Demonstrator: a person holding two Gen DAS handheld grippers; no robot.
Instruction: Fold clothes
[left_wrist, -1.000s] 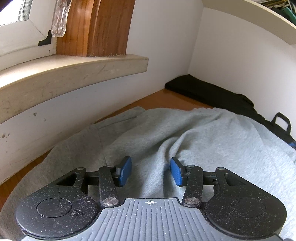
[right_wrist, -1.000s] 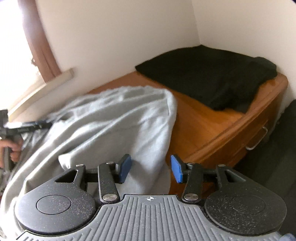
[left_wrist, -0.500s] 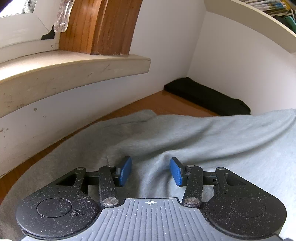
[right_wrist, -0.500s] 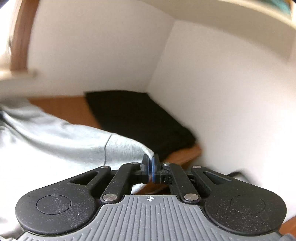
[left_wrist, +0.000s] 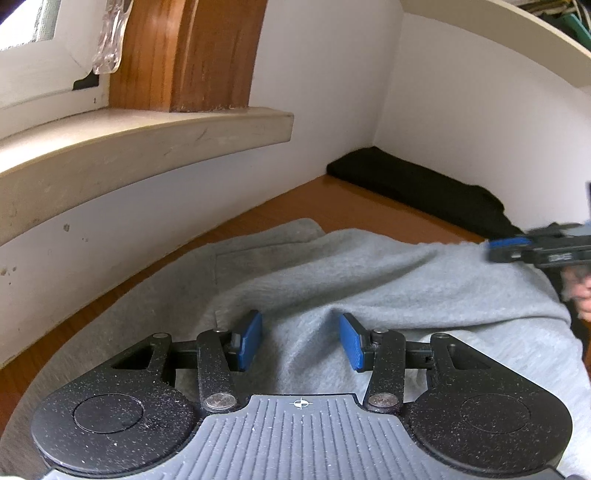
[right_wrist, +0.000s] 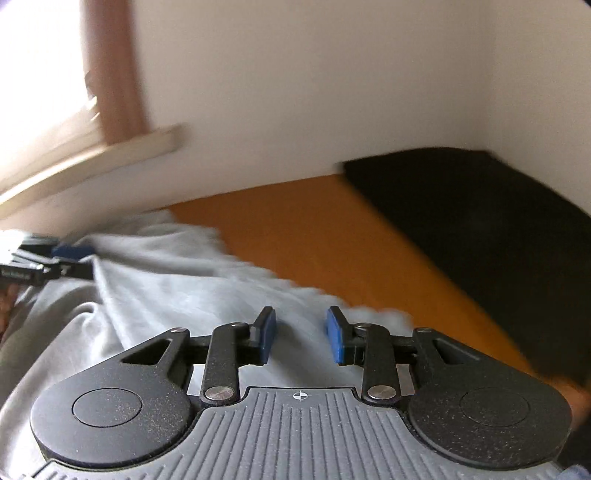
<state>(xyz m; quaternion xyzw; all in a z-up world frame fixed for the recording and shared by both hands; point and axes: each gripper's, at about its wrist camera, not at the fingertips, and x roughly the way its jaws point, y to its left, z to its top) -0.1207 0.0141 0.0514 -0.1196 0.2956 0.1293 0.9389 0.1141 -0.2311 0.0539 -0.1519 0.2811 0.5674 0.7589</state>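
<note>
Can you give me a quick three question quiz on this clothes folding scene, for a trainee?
1. True or false: the left gripper has its jaws apart above the grey garment.
2. Which item lies in the far corner of the wooden tabletop? A) a folded black garment B) a stack of books C) a red towel
3. Fill in: the right gripper, whose jaws have just been opening, has grey cloth below the gap and its blue pads are ____ pressing on it.

Key
1. True
2. A: the black garment lies against the wall.
3. not
</note>
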